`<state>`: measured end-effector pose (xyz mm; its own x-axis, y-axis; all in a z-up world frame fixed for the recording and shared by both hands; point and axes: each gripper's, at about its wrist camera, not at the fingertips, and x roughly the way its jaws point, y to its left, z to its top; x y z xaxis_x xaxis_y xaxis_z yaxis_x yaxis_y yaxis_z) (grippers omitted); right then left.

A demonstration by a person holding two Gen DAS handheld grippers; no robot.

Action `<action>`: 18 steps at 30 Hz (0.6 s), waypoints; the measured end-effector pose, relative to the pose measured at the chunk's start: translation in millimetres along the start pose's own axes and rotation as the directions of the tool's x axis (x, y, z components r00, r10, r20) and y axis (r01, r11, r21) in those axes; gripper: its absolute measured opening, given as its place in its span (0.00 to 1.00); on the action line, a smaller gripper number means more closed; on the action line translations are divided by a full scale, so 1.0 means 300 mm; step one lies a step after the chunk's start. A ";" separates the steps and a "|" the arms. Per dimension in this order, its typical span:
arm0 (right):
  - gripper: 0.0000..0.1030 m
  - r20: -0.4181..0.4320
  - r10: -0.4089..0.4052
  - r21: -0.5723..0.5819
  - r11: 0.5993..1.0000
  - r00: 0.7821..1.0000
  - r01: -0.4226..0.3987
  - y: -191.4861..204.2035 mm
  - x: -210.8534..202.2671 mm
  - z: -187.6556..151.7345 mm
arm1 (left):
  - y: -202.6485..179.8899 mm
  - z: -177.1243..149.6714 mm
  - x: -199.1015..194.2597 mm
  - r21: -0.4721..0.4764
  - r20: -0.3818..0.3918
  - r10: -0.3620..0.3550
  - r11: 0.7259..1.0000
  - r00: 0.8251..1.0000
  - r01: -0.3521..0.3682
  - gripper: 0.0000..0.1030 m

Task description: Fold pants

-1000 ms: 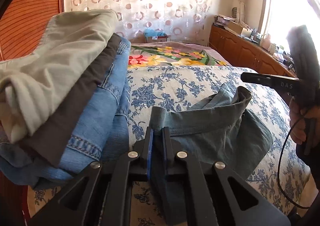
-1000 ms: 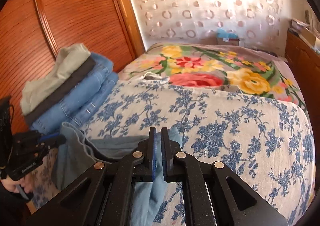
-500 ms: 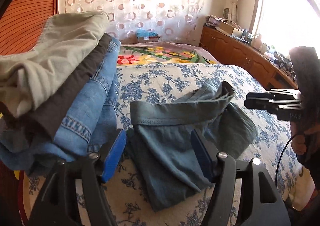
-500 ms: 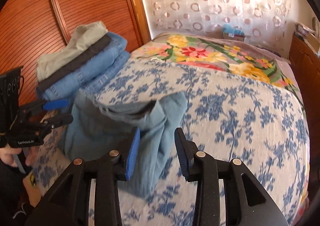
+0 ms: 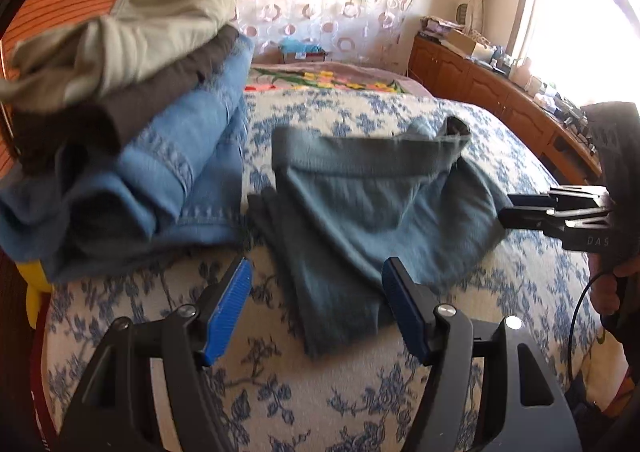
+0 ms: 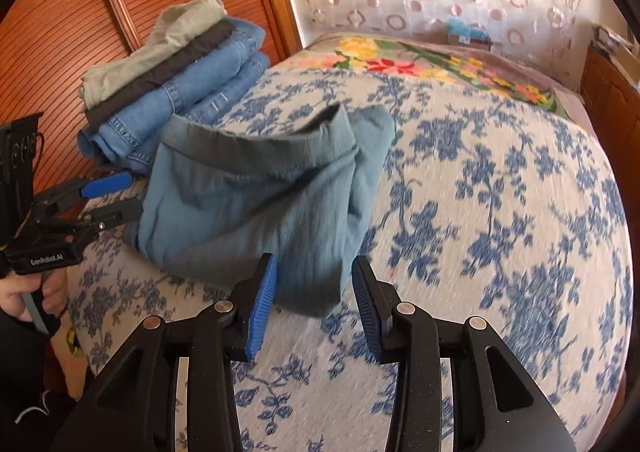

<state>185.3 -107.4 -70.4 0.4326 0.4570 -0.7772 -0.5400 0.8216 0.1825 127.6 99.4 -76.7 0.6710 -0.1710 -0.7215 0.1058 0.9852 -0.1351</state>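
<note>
Both hands pitch steeply down over bed [image 6: 500, 187]. Left gripper [image 5: 316, 304] jaws wide apart, empty. Right gripper [image 6: 314, 298] jaws partway & opening, touching nothing. Folded teal pants [image 6: 256, 195] lie on bedspread, beside clothes stack [image 6: 172, 79].

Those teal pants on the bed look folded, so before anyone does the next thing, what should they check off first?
1. Left claw free of cloth: ok, jaws apart, nothing between the pads.
2. Right claw free of cloth: ok, jaws opening, nothing pinched.
3. Teal pants folded into a bundle: ok.
4. Fold is neat: not ok, the waistband stands up and one corner sticks out.
5. Pants lie clear of the stack of folded clothes: ok, beside it.
6. Layers underneath lie flat: cannot tell.
</note>
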 end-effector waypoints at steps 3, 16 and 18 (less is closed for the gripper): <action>0.38 -0.006 0.006 0.024 1.000 1.000 -0.006 -0.003 0.005 -0.020 | 0.002 -0.029 0.022 -0.002 -0.041 0.003 1.000 0.999 -0.003 0.66; 0.02 0.068 0.001 0.007 1.000 0.998 -0.002 0.033 -0.088 -0.102 | -0.011 -0.074 0.000 -0.011 -0.058 0.012 1.000 0.998 -0.013 0.65; 0.02 0.079 0.001 0.011 1.000 0.997 -0.002 0.040 -0.111 -0.128 | -0.032 -0.083 -0.017 -0.007 -0.050 0.005 1.000 0.999 -0.005 0.65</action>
<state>136.8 -125.9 -65.5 0.4881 0.4834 -0.7267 -0.5328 0.8245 0.1906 104.9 90.6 -88.5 0.6336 -0.1666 -0.7555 0.0969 0.9859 -0.1362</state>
